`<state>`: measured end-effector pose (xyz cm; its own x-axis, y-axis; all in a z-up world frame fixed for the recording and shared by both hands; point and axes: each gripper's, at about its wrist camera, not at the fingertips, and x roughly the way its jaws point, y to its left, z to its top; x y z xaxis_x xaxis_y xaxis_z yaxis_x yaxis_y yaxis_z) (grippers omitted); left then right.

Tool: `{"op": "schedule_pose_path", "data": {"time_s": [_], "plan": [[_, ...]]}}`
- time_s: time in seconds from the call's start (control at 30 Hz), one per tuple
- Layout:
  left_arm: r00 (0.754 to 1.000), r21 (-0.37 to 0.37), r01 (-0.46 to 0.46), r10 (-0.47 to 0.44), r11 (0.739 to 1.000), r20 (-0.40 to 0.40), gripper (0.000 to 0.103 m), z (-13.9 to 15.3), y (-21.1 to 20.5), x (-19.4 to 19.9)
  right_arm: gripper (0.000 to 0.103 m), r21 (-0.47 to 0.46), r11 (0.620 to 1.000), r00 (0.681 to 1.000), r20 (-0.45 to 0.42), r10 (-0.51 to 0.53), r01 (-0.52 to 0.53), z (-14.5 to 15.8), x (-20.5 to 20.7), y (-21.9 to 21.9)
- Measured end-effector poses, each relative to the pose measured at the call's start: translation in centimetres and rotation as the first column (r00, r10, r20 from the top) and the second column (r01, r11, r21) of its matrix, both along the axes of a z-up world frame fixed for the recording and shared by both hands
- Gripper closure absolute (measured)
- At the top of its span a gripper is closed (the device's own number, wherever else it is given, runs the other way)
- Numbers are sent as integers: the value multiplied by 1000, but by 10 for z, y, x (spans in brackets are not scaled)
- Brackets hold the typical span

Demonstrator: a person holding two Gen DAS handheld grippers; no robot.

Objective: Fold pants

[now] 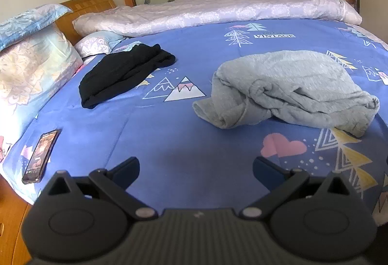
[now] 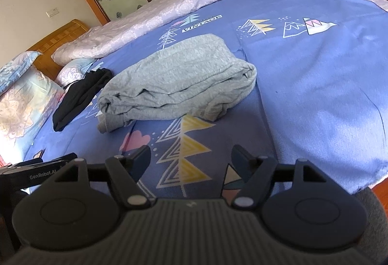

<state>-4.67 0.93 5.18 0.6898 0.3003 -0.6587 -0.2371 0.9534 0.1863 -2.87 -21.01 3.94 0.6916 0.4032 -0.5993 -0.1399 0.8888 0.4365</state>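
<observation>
Both the left claw (image 1: 196, 167) and the right claw (image 2: 190, 156) are hovering spread apart and empty over the bed (image 1: 169, 134), the folded grey pants (image 1: 286, 88) lying beyond them.

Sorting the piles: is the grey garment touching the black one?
Apart. Left wrist view shows blue sheet between grey garment and black one.

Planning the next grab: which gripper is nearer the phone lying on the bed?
Left. The phone lies just ahead and left of the left gripper. The right gripper sits farther right, beyond the left one, and its view misses the phone.
</observation>
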Motion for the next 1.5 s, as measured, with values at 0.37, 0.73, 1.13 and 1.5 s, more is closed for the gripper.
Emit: {"op": "schedule_pose_path", "data": {"time_s": [0.37, 0.73, 1.13, 1.5], "plan": [[1000, -1, 2, -2, 1000, -32, 0, -1, 0, 2, 27, 1, 1000, 1000, -6, 0, 0, -1, 0, -1], [1000, -11, 17, -17, 1000, -15, 0, 5, 0, -1, 26, 3, 1000, 1000, -16, -11, 11, -2, 0, 3], [998, 19, -13, 14, 1000, -64, 0, 2, -5, 0, 26, 6, 1000, 999, -28, -19, 19, -3, 1, 4], [994, -26, -34, 31, 999, -103, 0, 0, -1, 1, 26, 7, 1000, 999, -33, -18, 18, -4, 1, 3]]}}
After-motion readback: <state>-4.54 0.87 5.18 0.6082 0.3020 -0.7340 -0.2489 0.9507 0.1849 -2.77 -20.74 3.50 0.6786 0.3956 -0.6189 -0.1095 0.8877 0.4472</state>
